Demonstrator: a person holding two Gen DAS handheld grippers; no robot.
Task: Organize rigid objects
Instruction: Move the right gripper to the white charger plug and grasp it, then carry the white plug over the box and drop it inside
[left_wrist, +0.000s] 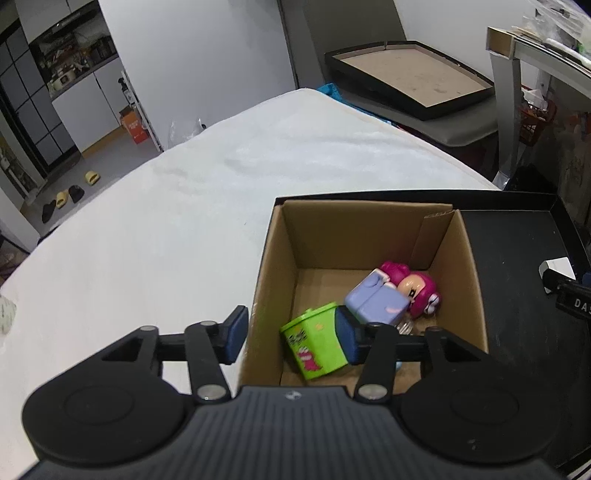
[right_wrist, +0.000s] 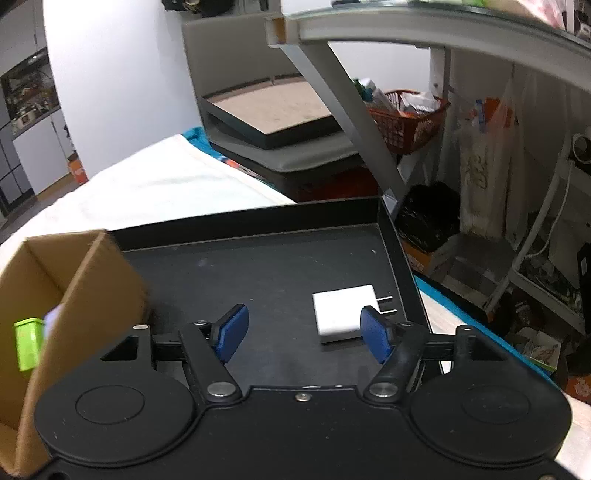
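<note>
Left gripper (left_wrist: 291, 334) fingers spread above cardboard box (left_wrist: 469, 258) holding green bin (left_wrist: 314, 343); right gripper (right_wrist: 304, 332) fingers spread near white charger (right_wrist: 341, 312).

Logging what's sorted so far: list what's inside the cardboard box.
Inside the cardboard box: a green container lying tipped, a lavender block and a pink-haired figure. The left gripper covers the box's near floor; something clear shows there, unidentifiable.
</note>
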